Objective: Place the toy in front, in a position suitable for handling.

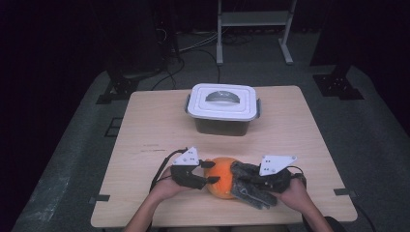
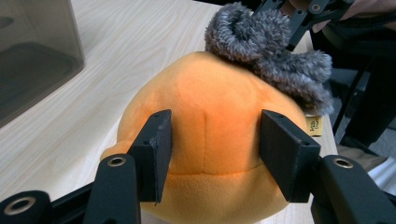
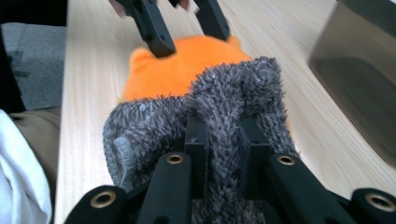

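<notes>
A round orange plush toy (image 1: 221, 175) lies near the table's front edge, with a grey fuzzy piece (image 1: 251, 191) draped over its right side. My left gripper (image 1: 211, 172) comes in from the left. In the left gripper view its jaws (image 2: 215, 144) press into the orange plush (image 2: 210, 107) from both sides. My right gripper (image 3: 223, 140) is shut on a fold of the grey fuzzy piece (image 3: 149, 126), which bunches up between the jaws. The right gripper view also has the left gripper (image 3: 187, 28) against the far side of the orange plush (image 3: 173, 70).
A lidded plastic container (image 1: 222, 108) with a white lid and grey handle stands at the far middle of the wooden table (image 1: 154, 125). Its smoky wall is close by in both gripper views (image 2: 32, 56) (image 3: 359, 70). The table's front edge lies just behind the plush.
</notes>
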Tool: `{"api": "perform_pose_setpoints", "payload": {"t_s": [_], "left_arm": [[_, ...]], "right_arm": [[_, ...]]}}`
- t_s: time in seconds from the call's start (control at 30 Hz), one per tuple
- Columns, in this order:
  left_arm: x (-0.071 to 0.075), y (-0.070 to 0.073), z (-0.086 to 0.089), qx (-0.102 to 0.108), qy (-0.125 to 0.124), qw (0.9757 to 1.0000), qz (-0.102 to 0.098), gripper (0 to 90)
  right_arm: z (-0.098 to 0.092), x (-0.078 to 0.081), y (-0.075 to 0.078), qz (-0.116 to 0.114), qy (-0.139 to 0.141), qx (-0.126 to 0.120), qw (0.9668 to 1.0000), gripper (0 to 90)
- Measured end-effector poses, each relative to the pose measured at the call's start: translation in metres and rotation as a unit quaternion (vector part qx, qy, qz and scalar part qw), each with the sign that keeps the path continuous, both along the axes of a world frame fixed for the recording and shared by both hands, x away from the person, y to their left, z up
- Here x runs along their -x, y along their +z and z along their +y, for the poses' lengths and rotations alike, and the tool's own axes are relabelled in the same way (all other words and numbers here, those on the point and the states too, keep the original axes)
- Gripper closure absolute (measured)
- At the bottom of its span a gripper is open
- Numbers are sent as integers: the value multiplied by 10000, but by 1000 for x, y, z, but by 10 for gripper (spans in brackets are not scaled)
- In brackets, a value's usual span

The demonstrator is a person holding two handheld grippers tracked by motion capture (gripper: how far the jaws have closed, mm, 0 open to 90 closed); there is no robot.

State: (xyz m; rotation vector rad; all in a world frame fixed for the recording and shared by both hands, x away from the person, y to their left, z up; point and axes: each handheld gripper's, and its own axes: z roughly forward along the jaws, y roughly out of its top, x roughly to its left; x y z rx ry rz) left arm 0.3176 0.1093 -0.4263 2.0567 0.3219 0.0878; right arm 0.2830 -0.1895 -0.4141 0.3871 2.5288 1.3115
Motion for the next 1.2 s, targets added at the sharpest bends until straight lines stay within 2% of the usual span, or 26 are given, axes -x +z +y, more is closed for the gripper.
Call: {"api": "perform_pose_setpoints", "payload": {"t_s": [0.07, 0.13, 0.17, 0.23, 0.3, 0.33, 0.43, 0.53, 0.67, 0.83, 0.93, 1.0, 1.13, 1.2], "left_arm": [[-1, 0, -1, 18, 29, 10000, 17, 451], [-1, 0, -3, 95, 84, 9999, 36, 453], [-1, 0, -4, 123, 98, 9999, 57, 453], [-2, -1, -5, 133, 109, 9998, 54, 451], [-3, -1, -4, 142, 92, 9998, 66, 449], [-2, 0, -4, 125, 75, 9999, 59, 447], [-2, 5, 0, 243, 32, 9997, 69, 409], [-2, 8, 5, 246, -10, 9997, 89, 391], [-2, 3, 1, 172, 19, 9998, 121, 430], [-3, 1, -5, 244, 144, 9996, 83, 456], [-2, 0, -5, 125, 149, 9998, 14, 455], [-2, -1, -4, 139, 153, 9998, 24, 451], [-2, -1, -3, 132, 140, 9998, 45, 451], [-2, -1, -3, 122, 113, 9999, 32, 450]], "right_arm": [[-2, 2, 4, -37, -7, -83, 10000, 765], [2, 7, 10, -56, 167, -373, 9991, 765], [6, 9, 12, -63, 251, -412, 9988, 765], [17, 14, 13, -159, 404, -272, 9987, 764], [25, 15, 8, -211, 467, -1, 9987, 764], [26, 15, 5, -207, 477, 30, 9986, 765], [21, 12, 5, -181, 403, 16, 9990, 765], [15, 10, 5, -155, 305, 5, 9994, 765], [11, 7, 7, -88, 216, -48, 9997, 765], [26, 12, 20, -222, 484, -105, 9985, 765], [37, 9, 15, -245, 555, 130, 9981, 765], [35, 8, 12, -140, 595, 91, 9981, 765], [21, 9, 10, -98, 549, 267, 9981, 766], [9, 6, 10, 13, 439, 199, 9988, 766]]}}
